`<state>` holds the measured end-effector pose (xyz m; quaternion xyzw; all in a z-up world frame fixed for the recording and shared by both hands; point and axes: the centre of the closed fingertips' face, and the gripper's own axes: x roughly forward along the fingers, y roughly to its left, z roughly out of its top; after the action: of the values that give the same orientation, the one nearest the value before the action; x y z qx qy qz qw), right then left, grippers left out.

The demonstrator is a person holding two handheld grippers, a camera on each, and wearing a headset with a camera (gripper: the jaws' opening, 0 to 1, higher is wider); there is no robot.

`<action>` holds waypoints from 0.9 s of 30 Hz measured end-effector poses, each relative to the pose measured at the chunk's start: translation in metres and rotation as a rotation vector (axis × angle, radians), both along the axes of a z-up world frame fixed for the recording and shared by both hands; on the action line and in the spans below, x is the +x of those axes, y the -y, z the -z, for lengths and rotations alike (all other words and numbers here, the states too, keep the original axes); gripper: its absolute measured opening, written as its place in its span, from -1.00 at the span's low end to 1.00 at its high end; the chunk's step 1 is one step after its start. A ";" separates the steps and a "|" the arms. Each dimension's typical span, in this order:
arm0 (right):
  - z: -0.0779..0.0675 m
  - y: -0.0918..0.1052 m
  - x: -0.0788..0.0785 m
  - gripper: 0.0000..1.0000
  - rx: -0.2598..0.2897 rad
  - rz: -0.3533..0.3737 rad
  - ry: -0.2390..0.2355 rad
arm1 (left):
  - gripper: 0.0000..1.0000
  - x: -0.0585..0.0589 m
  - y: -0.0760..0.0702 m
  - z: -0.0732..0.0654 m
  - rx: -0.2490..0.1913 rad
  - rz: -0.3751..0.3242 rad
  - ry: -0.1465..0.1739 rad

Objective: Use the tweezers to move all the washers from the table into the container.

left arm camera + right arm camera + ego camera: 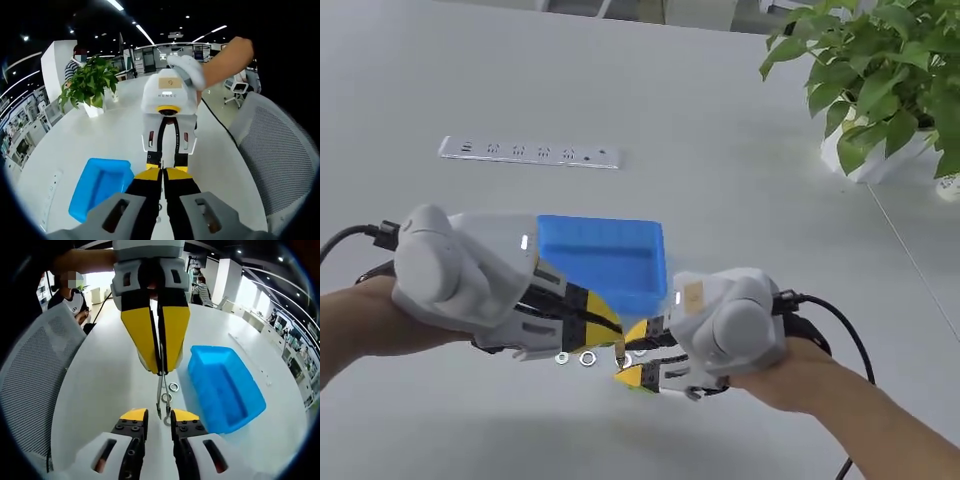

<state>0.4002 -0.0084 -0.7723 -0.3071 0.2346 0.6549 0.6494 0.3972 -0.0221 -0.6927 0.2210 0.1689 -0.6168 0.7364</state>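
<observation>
Washers lie on the white table (pixel 740 210), three in a loose row: one (pixel 167 420) just inside the right gripper's (pixel 159 415) right jaw tip, a second (pixel 166 398) a little ahead of those jaws, and a third (pixel 173 387) just beyond it, below the left gripper's (pixel 160 371) yellow jaw tips. All three sit just right of the tweezers (pixel 160 387). The left gripper points straight at the right one, and its jaws are pressed together on the tweezers' upper part, so the thin metal arms run from between them toward the right gripper. The tweezers' tips reach into the gap of the right gripper's jaws, which stand narrowly apart with table showing on either side of the tips. The tips are near the nearest washer; whether they touch it I cannot tell. A blue rectangular container (pixel 222 390) stands ahead and to the right of the right gripper's jaws, apart from the washers, its floor plain blue.
</observation>
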 end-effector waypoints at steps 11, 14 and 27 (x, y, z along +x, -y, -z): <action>0.004 0.008 0.001 -0.59 -0.002 0.027 -0.011 | -0.89 0.003 0.003 0.009 0.015 0.009 -0.005; 0.005 0.008 0.001 -0.59 0.000 0.034 -0.015 | -0.89 0.005 0.003 0.009 0.006 0.005 -0.014; 0.003 0.005 0.005 -0.58 0.010 0.037 -0.012 | -0.89 0.014 0.002 0.008 -0.007 -0.006 -0.038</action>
<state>0.4054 -0.0132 -0.7752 -0.2955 0.2407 0.6458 0.6616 0.4114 -0.0245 -0.7010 0.2062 0.1813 -0.6191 0.7358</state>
